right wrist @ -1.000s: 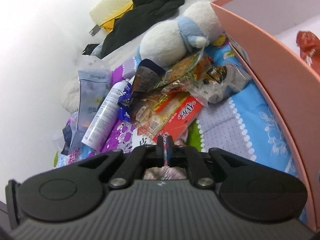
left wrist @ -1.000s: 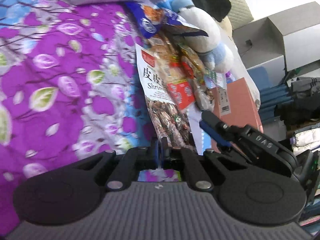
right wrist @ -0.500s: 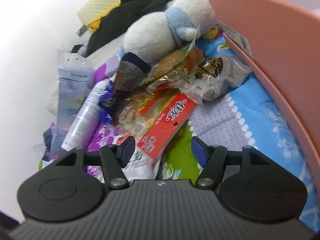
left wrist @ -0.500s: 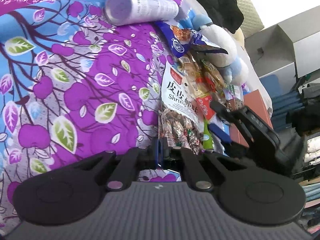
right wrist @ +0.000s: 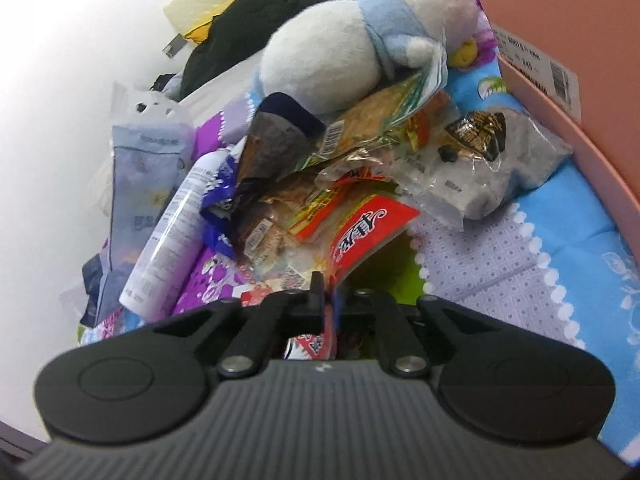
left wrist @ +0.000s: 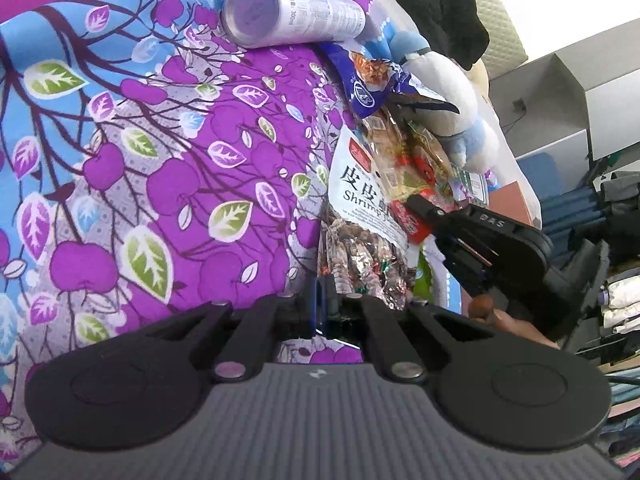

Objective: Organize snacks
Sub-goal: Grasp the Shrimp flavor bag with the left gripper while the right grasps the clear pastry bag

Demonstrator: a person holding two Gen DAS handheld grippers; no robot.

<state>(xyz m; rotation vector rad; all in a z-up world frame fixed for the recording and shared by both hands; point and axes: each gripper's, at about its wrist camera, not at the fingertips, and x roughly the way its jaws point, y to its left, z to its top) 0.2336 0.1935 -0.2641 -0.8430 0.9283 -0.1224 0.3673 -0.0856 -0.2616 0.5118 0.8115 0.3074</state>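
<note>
Several snacks: a loose heap of packets lies on the bed, between the plush toy and the two tools.
Red packet (right wrist: 370, 232): flat, with white lettering, at the near edge of the heap; its lower corner runs down between the right tool's fingers.
Right tool (right wrist: 325, 296): pads pressed together on the corner of the red packet; in the left wrist view it reaches in from the right, its tip at that same packet (left wrist: 412, 220).
Left tool (left wrist: 323, 296): fingers together with nothing between them, poised over the bedspread just beside the shrimp bag.
Shrimp bag (left wrist: 360, 216): one white bag printed "Shrimp", its clear lower part showing wrapped pieces; it lies under the red packet.
Blue-purple wrapper (left wrist: 370, 80): one, crumpled, at the far end of the heap near the bottle.
Clear bag (right wrist: 480, 160): one, with a black and gold label and dark contents, lying next to the pink box.
Other packets: a few yellow, orange and brown ones piled in the middle; the overlap makes an exact count uncertain.
Pink box (right wrist: 580, 92): one, its wall rising at the right with a barcode label; its inside is out of sight.
Bottle (left wrist: 292, 16): one white cylinder lying on its side beyond the heap.
Pale pouch (right wrist: 144, 168): one, upright to the left of the bottle.
Plush toy (right wrist: 360, 48): one, white and light blue, resting against the far side of the heap.
Bedspread (left wrist: 160, 160): purple and blue, patterned with leaves and branches.
Dark garment (right wrist: 280, 8): bunched behind the plush toy.
</note>
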